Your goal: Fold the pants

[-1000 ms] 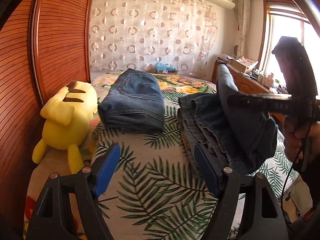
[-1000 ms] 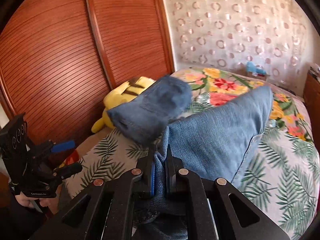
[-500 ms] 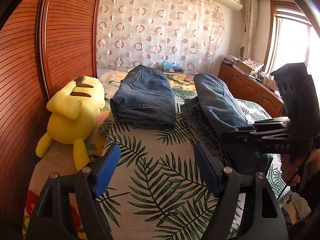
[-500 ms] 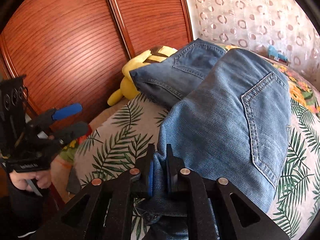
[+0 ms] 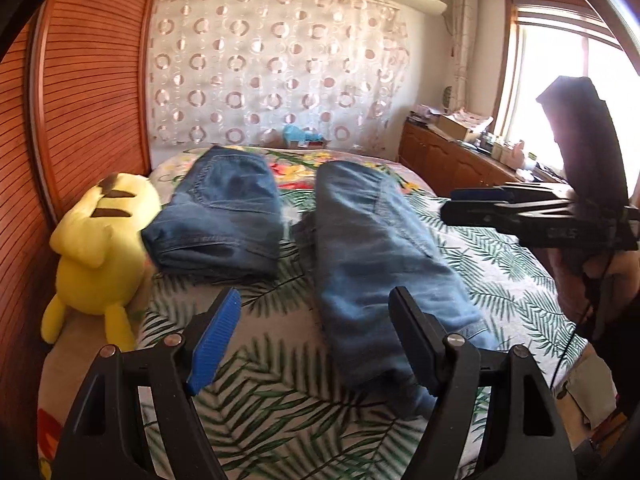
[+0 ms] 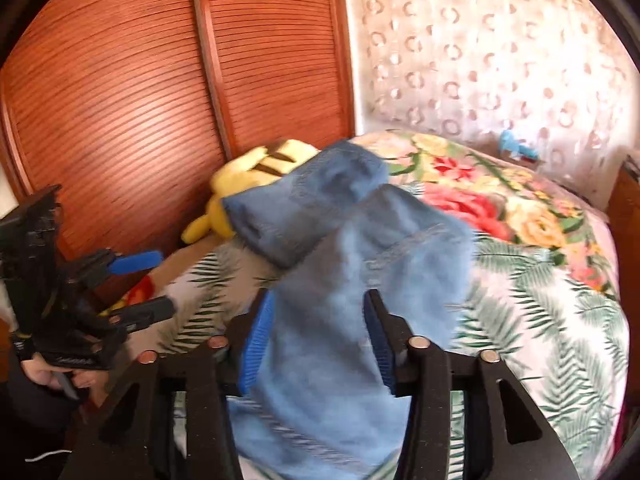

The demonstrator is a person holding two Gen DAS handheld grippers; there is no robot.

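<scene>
**Jeans down on the bed, both grippers empty**

Jeans (image 5: 372, 248) lie lengthwise on the bed (image 5: 500, 264), just beside a folded pair (image 5: 224, 216) and near a yellow plush toy (image 5: 100, 240). The right gripper (image 6: 316, 344) hovers with its jaws spread wide over the near end of the denim, gripping nothing. The left gripper (image 5: 316, 344) is likewise wide open and empty. Risk: the near end hangs close to the bed's edge, so a one-layer pinch could drag the fold apart.
</scene>
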